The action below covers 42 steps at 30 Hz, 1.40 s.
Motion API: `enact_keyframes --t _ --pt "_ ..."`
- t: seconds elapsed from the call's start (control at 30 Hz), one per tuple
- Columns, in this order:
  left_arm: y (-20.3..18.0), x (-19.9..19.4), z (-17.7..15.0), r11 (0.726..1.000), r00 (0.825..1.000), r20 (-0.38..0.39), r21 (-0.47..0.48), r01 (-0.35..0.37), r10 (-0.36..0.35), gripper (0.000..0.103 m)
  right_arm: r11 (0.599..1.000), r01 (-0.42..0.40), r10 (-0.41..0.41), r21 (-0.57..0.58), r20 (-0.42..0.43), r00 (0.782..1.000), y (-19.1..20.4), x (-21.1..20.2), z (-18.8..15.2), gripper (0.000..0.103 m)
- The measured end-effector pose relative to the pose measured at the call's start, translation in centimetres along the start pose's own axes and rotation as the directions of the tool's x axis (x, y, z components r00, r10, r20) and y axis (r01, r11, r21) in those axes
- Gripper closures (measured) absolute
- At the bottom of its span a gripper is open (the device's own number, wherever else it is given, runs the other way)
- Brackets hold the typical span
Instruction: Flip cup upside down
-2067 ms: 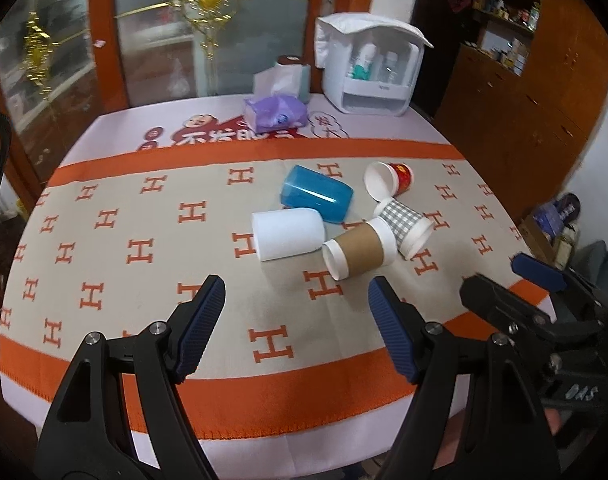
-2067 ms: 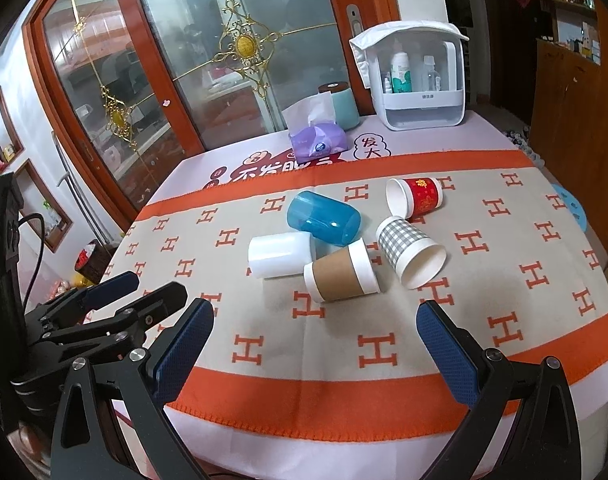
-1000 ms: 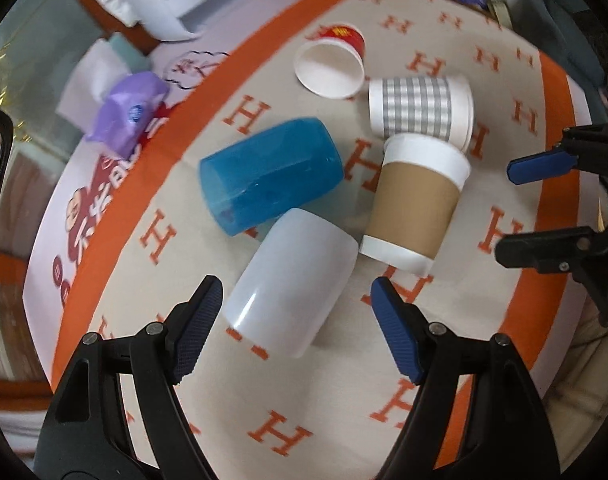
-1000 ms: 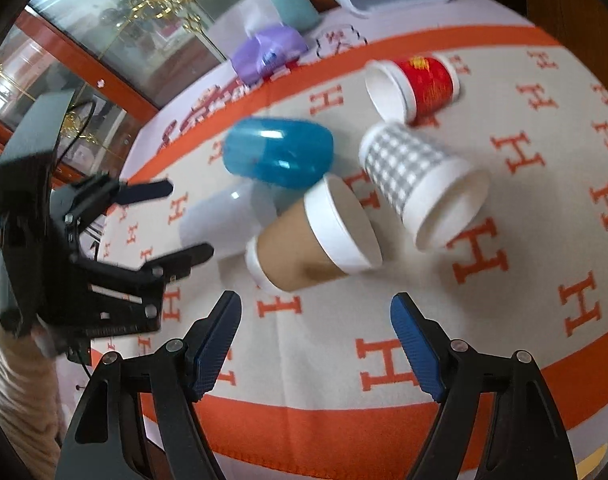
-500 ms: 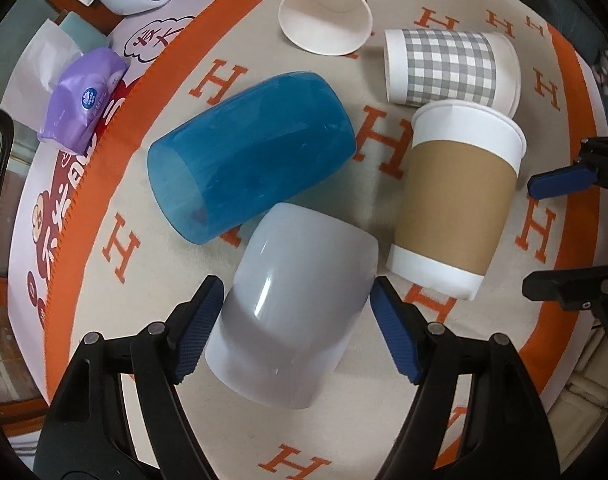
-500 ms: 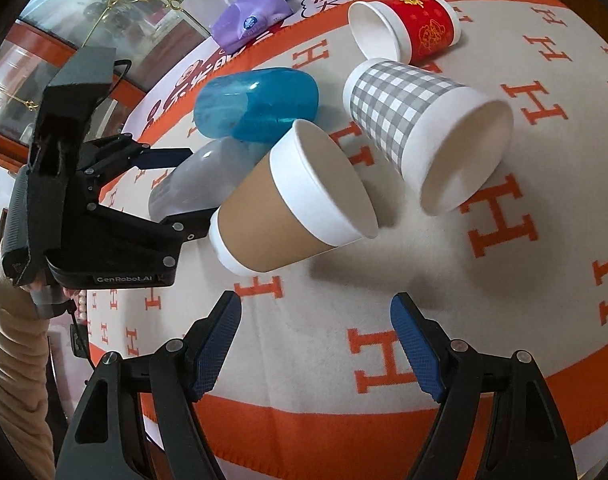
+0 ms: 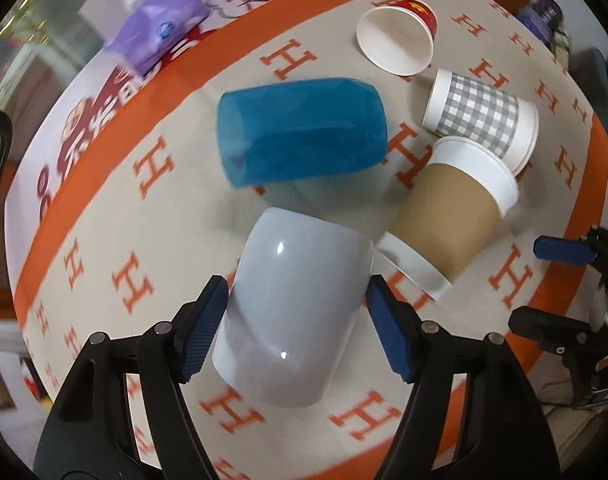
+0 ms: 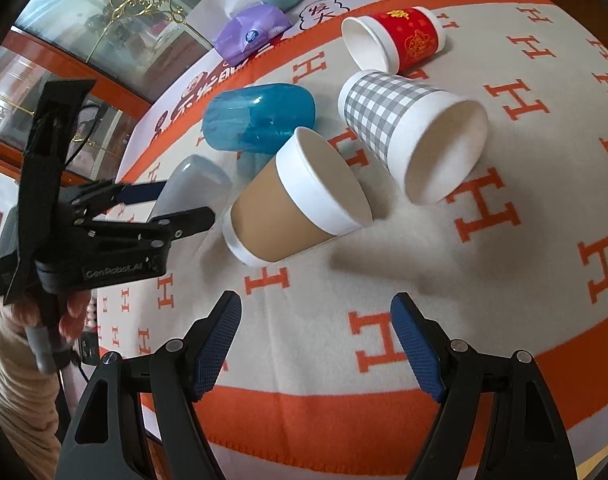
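A white plastic cup lies on its side between the fingers of my left gripper. The jaws straddle it and sit against its sides. The cup also shows in the right wrist view, with the left gripper around it. A brown paper cup lies on its side touching the white one; it also shows in the right wrist view. My right gripper is open and empty, just short of the brown cup.
A blue translucent cup, a grey checked cup and a red paper cup lie on their sides on the H-patterned tablecloth. A purple tissue pack sits further back. The table's front edge is near.
My left gripper has moved forward over the white cup, and its jaws now sit against the cup's sides. My right gripper has edged closer to the brown cup.
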<state>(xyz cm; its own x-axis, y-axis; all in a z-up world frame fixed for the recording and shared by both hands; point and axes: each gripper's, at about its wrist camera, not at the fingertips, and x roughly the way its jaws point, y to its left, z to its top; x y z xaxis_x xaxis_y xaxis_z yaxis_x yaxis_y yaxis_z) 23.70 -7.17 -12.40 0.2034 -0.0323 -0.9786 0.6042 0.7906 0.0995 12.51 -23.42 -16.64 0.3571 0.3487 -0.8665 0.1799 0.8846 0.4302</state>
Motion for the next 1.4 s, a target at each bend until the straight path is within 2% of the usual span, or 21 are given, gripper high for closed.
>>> enact_keyframes --t 0.2,0.37,0.43,0.6,0.7,0.77,0.83,0.93,1.03,1.1,1.2,1.4 --pt "-0.8 -2.0 -3.2 0.985 0.998 -0.043 -0.169 0.044 -0.052 0.035 1.0 -0.024 0.024 0.002 0.023 0.999 0.2 -2.2 -1.5 0.024" --pt "-2.1 -2.7 -7.3 0.936 0.994 -0.046 -0.344 0.081 -0.103 0.036 0.999 -0.047 0.046 0.021 0.023 0.999 -0.1 -3.3 -3.0 0.024" --pt "-2.3 -2.6 -8.6 0.905 0.991 -0.042 -0.413 0.099 -0.127 0.036 0.998 -0.05 0.049 0.03 0.015 0.999 -0.4 -3.5 -3.7 0.024" --pt "-2.9 -2.0 -11.7 0.792 0.978 -0.007 -0.588 0.165 -0.209 0.036 0.997 -0.051 0.051 0.052 0.007 0.999 -1.3 -3.7 -5.1 0.024" --pt "-3.4 -1.6 -13.3 0.728 0.971 0.018 -0.658 0.191 -0.239 0.036 0.997 -0.047 0.047 0.068 -0.003 0.999 -2.0 -3.7 -5.8 0.024" --pt "-3.4 -1.2 -13.6 0.699 0.968 0.022 -0.687 0.197 -0.252 0.036 0.996 -0.046 0.047 0.08 -0.008 0.999 -2.4 -3.5 -6.0 0.024" --pt "-3.4 -0.6 -14.1 0.648 0.965 0.035 -0.735 0.201 -0.259 0.036 0.995 -0.044 0.045 0.088 -0.01 0.999 -2.7 -3.6 -6.3 0.024" --pt "-3.0 -0.2 -14.8 0.599 0.963 0.062 -0.772 0.212 -0.261 0.036 0.995 -0.046 0.047 0.094 -0.015 0.999 -3.0 -3.3 -6.4 0.024" --pt "-2.8 -0.3 -15.4 0.567 0.96 0.087 -0.791 0.229 -0.266 0.036 0.995 -0.043 0.045 0.091 -0.021 0.999 -3.0 -3.0 -6.4 0.024" --pt "-2.6 -0.1 -15.4 0.557 0.958 0.092 -0.796 0.235 -0.273 0.035 0.995 -0.045 0.047 0.09 -0.028 0.998 -2.9 -2.8 -6.3 0.024" --pt "-2.4 0.2 -15.3 0.568 0.955 0.084 -0.788 0.239 -0.286 0.033 0.995 -0.051 0.055 0.09 -0.039 0.998 -2.6 -2.5 -6.2 0.024" --pt "-2.8 -0.5 -14.9 0.62 0.961 0.076 -0.751 0.23 -0.264 0.022 0.995 -0.055 0.059 0.083 -0.044 0.997 -2.3 -2.3 -6.1 0.024"
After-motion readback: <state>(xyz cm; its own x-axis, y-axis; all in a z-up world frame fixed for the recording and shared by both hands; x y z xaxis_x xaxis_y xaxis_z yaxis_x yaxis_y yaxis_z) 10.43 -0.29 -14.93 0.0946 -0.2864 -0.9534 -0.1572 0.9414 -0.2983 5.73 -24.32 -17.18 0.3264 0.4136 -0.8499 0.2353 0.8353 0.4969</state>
